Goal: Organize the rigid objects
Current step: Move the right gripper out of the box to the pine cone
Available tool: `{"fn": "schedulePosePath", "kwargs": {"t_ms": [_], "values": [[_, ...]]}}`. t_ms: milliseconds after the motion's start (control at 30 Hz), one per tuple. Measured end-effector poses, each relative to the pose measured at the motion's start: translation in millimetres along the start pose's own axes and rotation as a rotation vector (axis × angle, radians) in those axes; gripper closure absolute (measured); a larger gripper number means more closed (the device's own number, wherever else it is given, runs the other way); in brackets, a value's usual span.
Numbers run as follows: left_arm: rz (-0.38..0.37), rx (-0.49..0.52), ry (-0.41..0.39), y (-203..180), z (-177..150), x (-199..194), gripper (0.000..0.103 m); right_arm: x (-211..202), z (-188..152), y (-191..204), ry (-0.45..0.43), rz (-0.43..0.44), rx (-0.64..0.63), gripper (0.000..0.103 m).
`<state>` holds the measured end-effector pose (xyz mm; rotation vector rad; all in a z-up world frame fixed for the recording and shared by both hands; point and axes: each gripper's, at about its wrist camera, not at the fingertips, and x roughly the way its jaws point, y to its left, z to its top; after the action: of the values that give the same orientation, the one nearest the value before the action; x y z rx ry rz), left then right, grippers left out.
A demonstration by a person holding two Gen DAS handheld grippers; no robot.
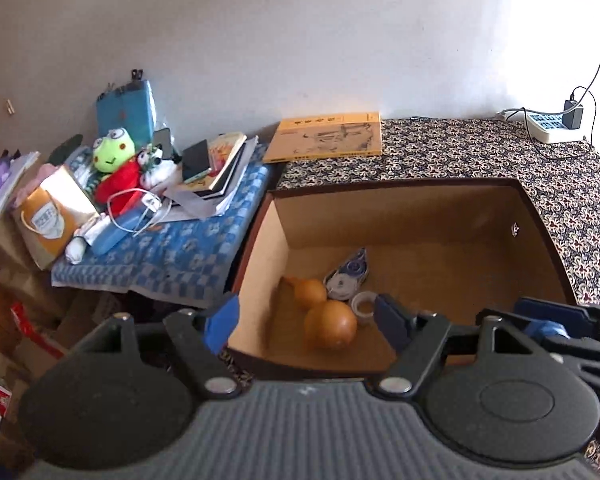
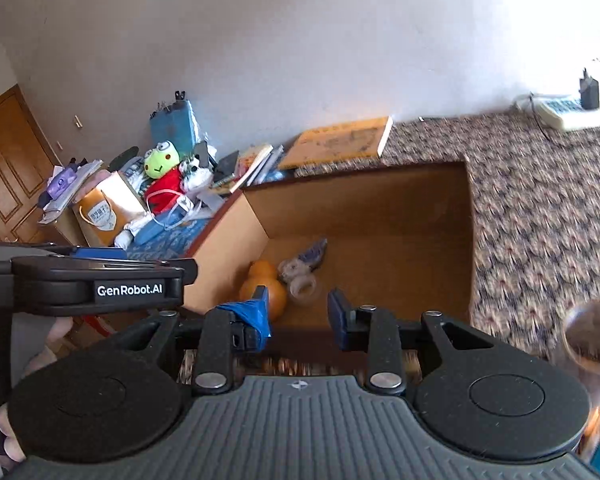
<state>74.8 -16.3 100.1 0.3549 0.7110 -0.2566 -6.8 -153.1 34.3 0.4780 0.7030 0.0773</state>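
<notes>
L gripper jaws spread, empty, over cardboard box w/ gourd, tape roll, correction tape inside, R gripper jaws spread, empty, R view only: blurred cup on worktop beside box.

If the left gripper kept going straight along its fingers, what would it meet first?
Probably the wooden gourd lying in the cardboard box; it sits between the open left gripper fingers, though depth is unclear.

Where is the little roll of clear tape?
In the left wrist view, the tape roll lies inside the cardboard box, between the gourd and the correction tape.
</notes>
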Motion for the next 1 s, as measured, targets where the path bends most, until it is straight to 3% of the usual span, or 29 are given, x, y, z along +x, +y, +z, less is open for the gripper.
{"fn": "schedulePosePath", "kwargs": {"t_ms": [100,433,700,1000], "values": [[0.021,0.012,0.022,-5.8,-13.8,-8.0,0.028,-8.5,-14.1,-1.5,0.037,0.016,0.029,0.088],[-0.02,-0.013,0.072,-8.1,-56.6,-27.3,0.024,-13.0,-43.0,7.1,0.122,0.014,0.075,0.088],[-0.065,-0.018,0.108,-0.4,-67.3,-21.7,0.024,-7.9,-54.7,13.2,0.157,-0.004,0.096,0.088],[-0.065,-0.01,0.133,-0.6,-77.7,-12.2,0.024,0.3,-60.8,6.1,0.199,0.017,0.107,0.088]]}}
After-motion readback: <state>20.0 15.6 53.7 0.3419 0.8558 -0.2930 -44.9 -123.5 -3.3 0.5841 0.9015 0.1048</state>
